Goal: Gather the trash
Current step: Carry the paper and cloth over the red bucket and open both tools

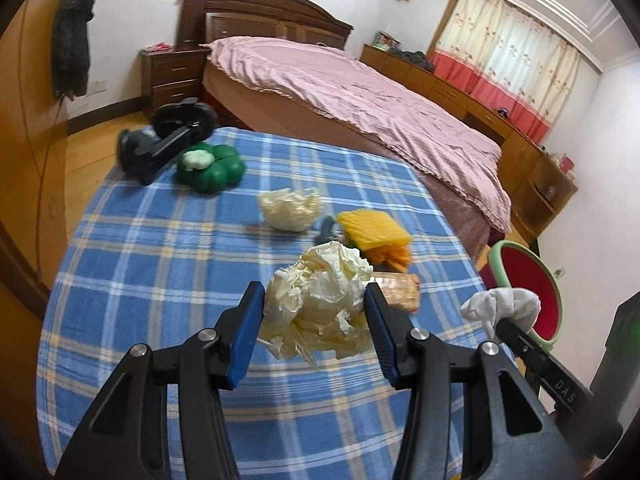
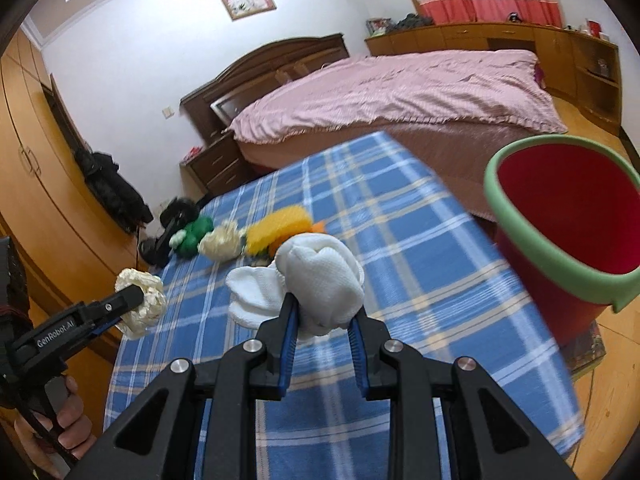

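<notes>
My left gripper point(image 1: 314, 294) is shut on a crumpled cream paper ball point(image 1: 320, 304) and holds it above the blue plaid table point(image 1: 160, 280); it also shows in the right wrist view point(image 2: 142, 308). My right gripper point(image 2: 326, 308) is shut on a white cloth wad point(image 2: 320, 280), which also shows in the left wrist view point(image 1: 500, 306). A red bin with a green rim point(image 2: 560, 232) stands off the table's right edge. A second cream paper ball point(image 1: 290, 210) lies on the table.
On the table lie a yellow sponge point(image 1: 376, 230) over orange pieces, a wrapped snack point(image 1: 400, 292), a green pepper toy point(image 1: 212, 168) and a black stand point(image 1: 160, 148). A pink bed point(image 1: 360, 96) is behind, and wooden wardrobes point(image 2: 36, 168) are on the left.
</notes>
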Demonstrator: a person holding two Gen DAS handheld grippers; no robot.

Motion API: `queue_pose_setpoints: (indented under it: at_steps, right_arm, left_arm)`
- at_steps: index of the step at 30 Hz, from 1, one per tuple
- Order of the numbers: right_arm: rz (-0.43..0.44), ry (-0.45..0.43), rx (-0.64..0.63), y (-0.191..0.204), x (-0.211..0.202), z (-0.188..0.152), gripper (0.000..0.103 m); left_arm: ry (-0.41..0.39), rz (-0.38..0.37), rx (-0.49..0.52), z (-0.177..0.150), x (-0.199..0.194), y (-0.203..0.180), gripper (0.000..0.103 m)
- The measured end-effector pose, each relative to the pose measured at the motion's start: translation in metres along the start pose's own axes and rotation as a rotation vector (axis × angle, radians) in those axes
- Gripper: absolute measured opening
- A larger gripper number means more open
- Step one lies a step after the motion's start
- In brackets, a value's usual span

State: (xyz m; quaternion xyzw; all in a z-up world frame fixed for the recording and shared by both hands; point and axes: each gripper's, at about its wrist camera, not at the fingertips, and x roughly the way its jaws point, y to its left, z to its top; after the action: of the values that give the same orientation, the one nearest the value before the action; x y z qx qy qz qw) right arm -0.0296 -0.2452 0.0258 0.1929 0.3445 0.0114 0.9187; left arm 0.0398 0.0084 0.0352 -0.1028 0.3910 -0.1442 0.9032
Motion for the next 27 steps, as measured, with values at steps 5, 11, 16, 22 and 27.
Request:
queue_pose_setpoints:
  at_steps: [5,11,16,22,27]
  right_arm:
    - [-0.008,-0.033,0.037,-0.016,-0.014,0.009,0.026]
    - [-0.025,-0.074,0.077,-0.039,-0.026,0.022,0.026]
    - [-0.055,-0.107,0.101,-0.058,-0.034,0.030,0.026]
    - [-0.098,-0.131,0.142,-0.085,-0.043,0.038,0.026]
    - [-0.131,-0.148,0.190,-0.111,-0.049,0.040,0.026]
  left_arm:
    - [0.013,-0.041,0.040,0.005,0.006,-0.026,0.051]
    - [0.028,-0.074,0.094,0.013,0.017,-0.057,0.051]
    - [0.039,-0.097,0.137,0.018,0.029,-0.083,0.051]
    - [0.076,-0.136,0.191,0.019,0.050,-0.117,0.051]
    - [0.094,-0.165,0.254,0.016,0.062,-0.146,0.051]
